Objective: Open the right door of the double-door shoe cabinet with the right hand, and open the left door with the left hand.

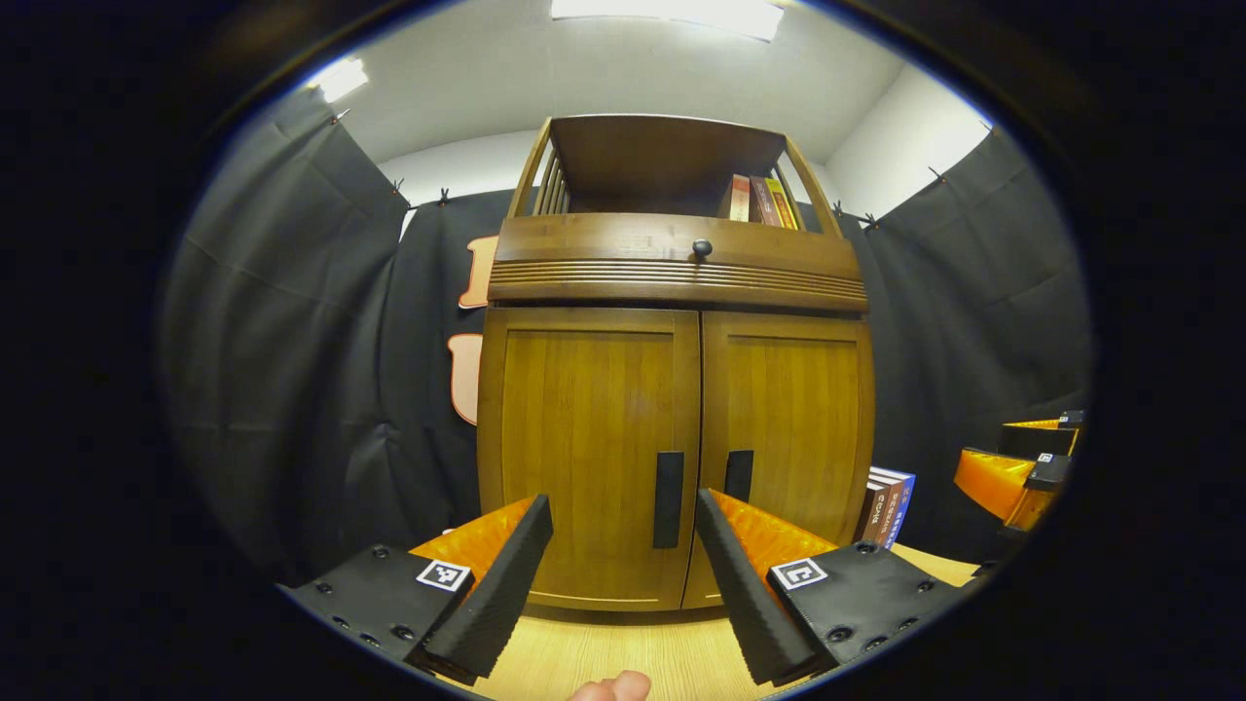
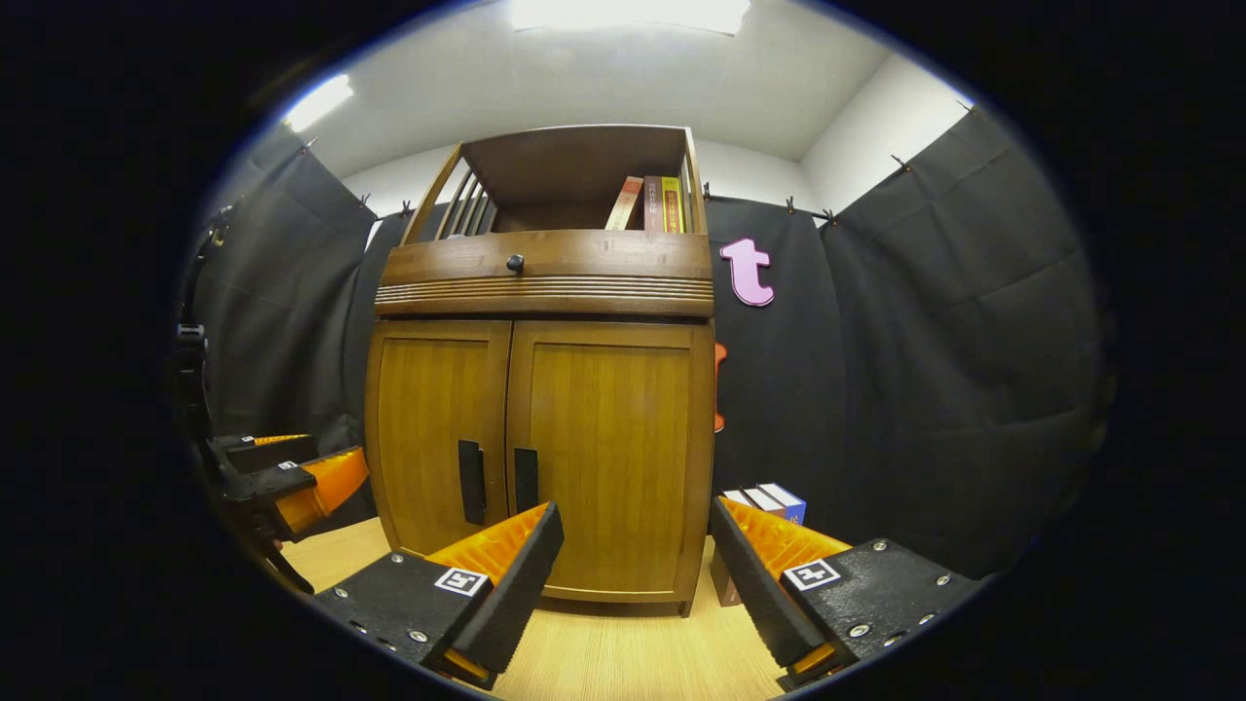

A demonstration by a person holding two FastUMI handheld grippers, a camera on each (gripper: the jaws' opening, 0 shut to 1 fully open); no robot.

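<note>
Facing: cabinet straight ahead of both grippers, both doors shut, standing on the table.
Landmark: centre seam of the cabinet, where the two doors meet.
Right door: right of the seam; handle just beside the seam, low on the door.
Left door: left of the seam; handle just beside the seam, at the same height.
Handle axis: both upright, long and narrow bars; so fingers to close from the sides, not from above and below.
Right gripper: fingers spread wide, holding nothing; apart from the cabinet, aimed at the right door panel, right of the seam. Handle up and to the left of the finger gap.
Left gripper: fingers also spread wide and empty; apart from the cabinet, the seam nearly in the middle of the gap, left door handle just left of centre.
Nearer hand: cannot tell for sure; probably about equal.
Next move, as judgement: right gripper first, shifting toward the seam and forward until its handle sits between the fingers.
Risk: handles very close together across the seam, easy to catch the wrong one.
</note>
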